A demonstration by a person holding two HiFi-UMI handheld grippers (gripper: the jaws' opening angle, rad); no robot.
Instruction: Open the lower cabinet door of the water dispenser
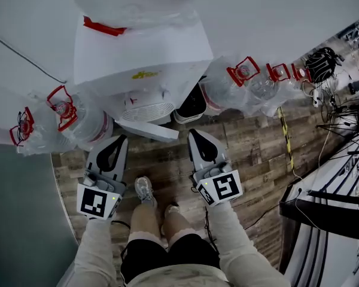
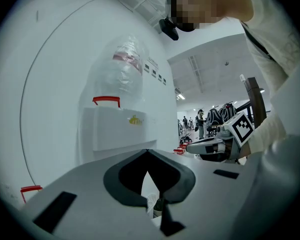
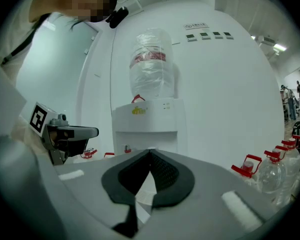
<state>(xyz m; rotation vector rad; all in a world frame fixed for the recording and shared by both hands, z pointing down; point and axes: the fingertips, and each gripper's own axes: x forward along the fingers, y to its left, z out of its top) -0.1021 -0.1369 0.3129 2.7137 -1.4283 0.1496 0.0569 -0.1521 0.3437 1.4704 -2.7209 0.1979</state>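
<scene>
Well, water dispenser (image 1: 142, 52) straight ahead against white wall, big bottle (image 3: 151, 64) on top. Its lower cabinet door (image 1: 157, 131) angles out from base, showing between my two tool tips in head view, clear of both. My left gripper (image 1: 121, 139) just left of door, jaws pressed together, nothing in them. My right gripper (image 1: 193, 133) just right, likewise closed, empty. Spare bottles (image 1: 245, 85) flank dispenser on wood floor (image 1: 251, 142).

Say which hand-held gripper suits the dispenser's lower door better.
Right, probably. The right hand-held gripper is beside the near end of the white panel, seemingly the door, angled out under the water dispenser; the left hand-held gripper is by its far end.
</scene>
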